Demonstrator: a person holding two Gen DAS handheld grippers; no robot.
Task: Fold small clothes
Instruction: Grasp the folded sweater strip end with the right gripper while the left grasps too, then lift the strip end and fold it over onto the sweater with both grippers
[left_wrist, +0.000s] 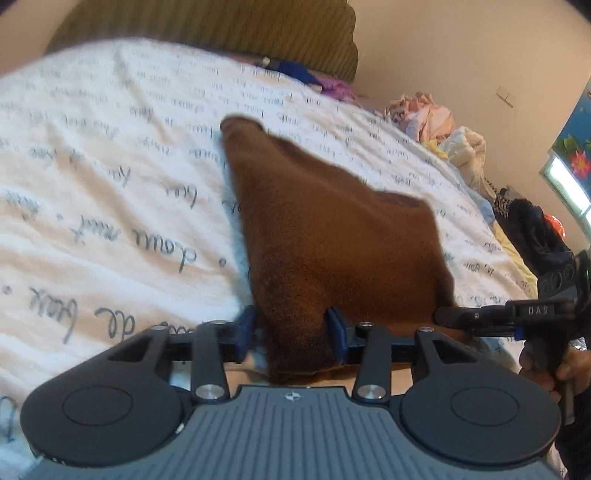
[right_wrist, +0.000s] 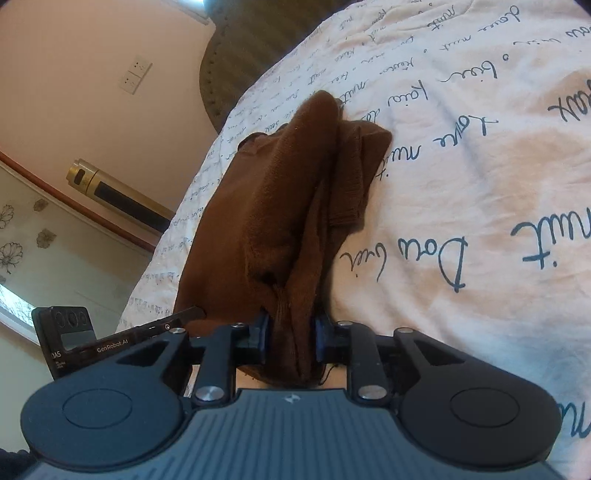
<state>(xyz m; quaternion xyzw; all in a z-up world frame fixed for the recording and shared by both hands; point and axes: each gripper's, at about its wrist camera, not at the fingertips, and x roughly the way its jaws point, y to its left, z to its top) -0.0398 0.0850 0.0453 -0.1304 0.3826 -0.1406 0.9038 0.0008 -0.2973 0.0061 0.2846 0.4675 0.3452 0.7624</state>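
Note:
A small brown knit garment (left_wrist: 325, 229) lies stretched over the white bedsheet with script writing (left_wrist: 110, 184). My left gripper (left_wrist: 293, 332) is shut on its near edge, brown cloth bunched between the blue pads. The right gripper shows at the right of the left wrist view (left_wrist: 454, 316), holding the same edge. In the right wrist view my right gripper (right_wrist: 291, 341) is shut on a bunched fold of the brown garment (right_wrist: 280, 192), which runs away from it over the sheet (right_wrist: 461, 166). The left gripper's body (right_wrist: 74, 339) shows at the lower left.
A green ribbed headboard (left_wrist: 229, 33) stands at the far end of the bed. Piles of other clothes, pink (left_wrist: 424, 114), cream (left_wrist: 465, 147) and dark (left_wrist: 535, 229), lie along the bed's right edge. A wall with sockets (right_wrist: 135, 75) is to the left in the right wrist view.

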